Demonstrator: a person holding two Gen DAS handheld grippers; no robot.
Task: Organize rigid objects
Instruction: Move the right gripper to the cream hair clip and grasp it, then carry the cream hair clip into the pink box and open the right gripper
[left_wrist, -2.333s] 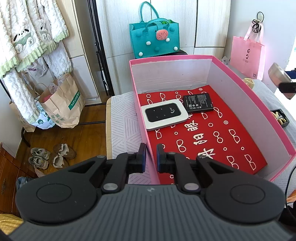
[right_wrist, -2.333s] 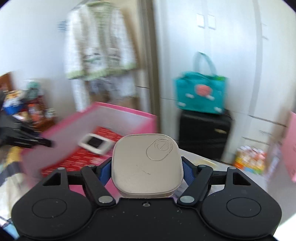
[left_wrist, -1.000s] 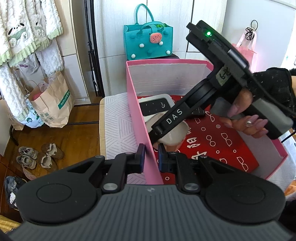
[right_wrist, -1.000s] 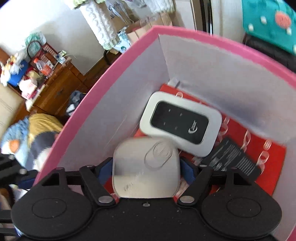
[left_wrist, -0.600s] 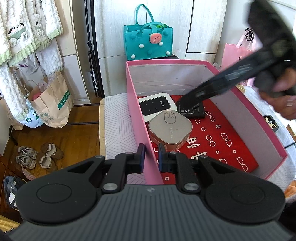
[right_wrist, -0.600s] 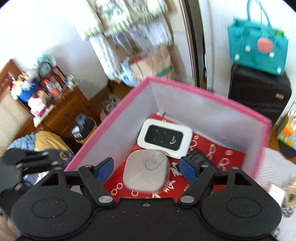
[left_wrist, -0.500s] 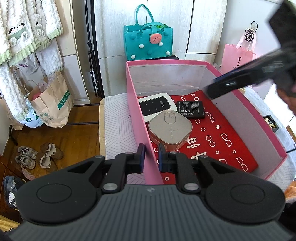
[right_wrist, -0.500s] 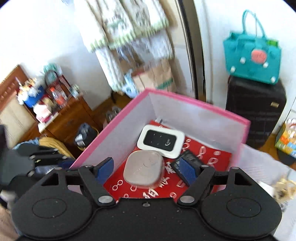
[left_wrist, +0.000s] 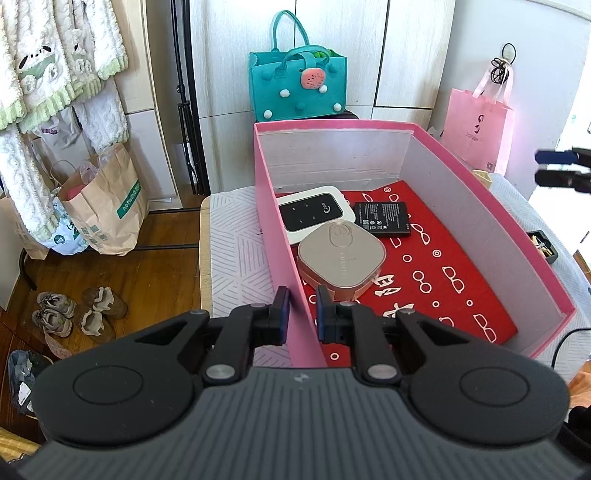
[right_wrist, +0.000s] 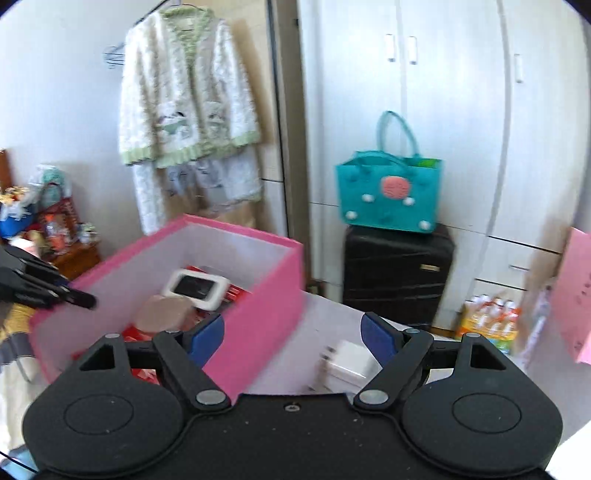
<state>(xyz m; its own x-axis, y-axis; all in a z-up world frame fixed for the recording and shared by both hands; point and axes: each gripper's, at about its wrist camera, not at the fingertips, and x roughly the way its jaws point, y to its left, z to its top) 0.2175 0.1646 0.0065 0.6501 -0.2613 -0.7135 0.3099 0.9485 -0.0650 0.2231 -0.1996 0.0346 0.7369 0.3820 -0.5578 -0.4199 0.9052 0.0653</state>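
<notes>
Here your left view gives the box (left_wrist: 480, 192) from above: the grey puck (left_wrist: 341, 258) lies on the red liner (left_wrist: 443, 266), by the left wall, its far edge overlapping the white router (left_wrist: 314, 214); the black battery (left_wrist: 382, 218) lies flat just right of the router. Your right view shows only the puck and router over the pink rim, blurred, and the battery is hidden there. What that view adds is a white charger (right_wrist: 349, 363) on the bench outside the box, between the blue pads.

Your left gripper (left_wrist: 302, 319) is clamped on the box's left wall, one pad outside and one inside, pointing steeply down. Your right gripper (right_wrist: 293, 336) is wide open with nothing between its pads, its jaws having just been opening; it hangs outside the box's right side, angled down. In the left view only its finger tips (left_wrist: 554, 168) show at the right edge, clear of the box.

The bench (left_wrist: 236, 236) wears a white patterned cover. Beyond it a teal bag (right_wrist: 389, 192) sits on a black suitcase (right_wrist: 397, 273) against white wardrobes, a pink bag (left_wrist: 476, 133) hangs to the right, and a fleece robe (right_wrist: 188, 107) hangs left. Shoes (left_wrist: 74, 310) and a paper bag (left_wrist: 107, 206) stand on the wood floor.
</notes>
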